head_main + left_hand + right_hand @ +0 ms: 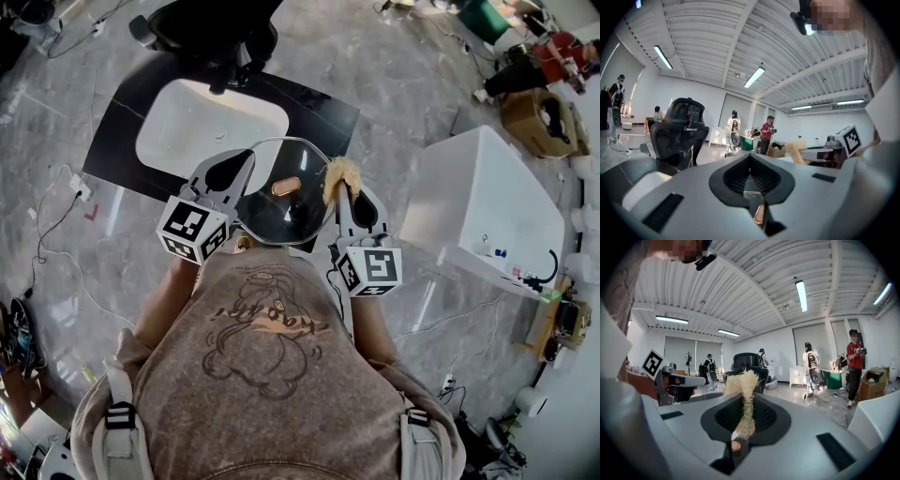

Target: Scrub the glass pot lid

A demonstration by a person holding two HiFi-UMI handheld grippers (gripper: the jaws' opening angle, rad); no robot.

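The left claw (242,165) is pressed together on the rim of the glass pot lid (272,217). The lid hangs in the air between the two claws, copper knob (286,187) up. The right claw (341,187) pinches a straw-coloured fibre scrubber (337,174), which seems to touch the rim opposite the left claw. My worry is that only one edge is gripped, so a hard scrub could lever the glass loose and drop it. Beyond both claws, the white basin (211,122) sunk in the black bench (323,114) looks empty and dry.
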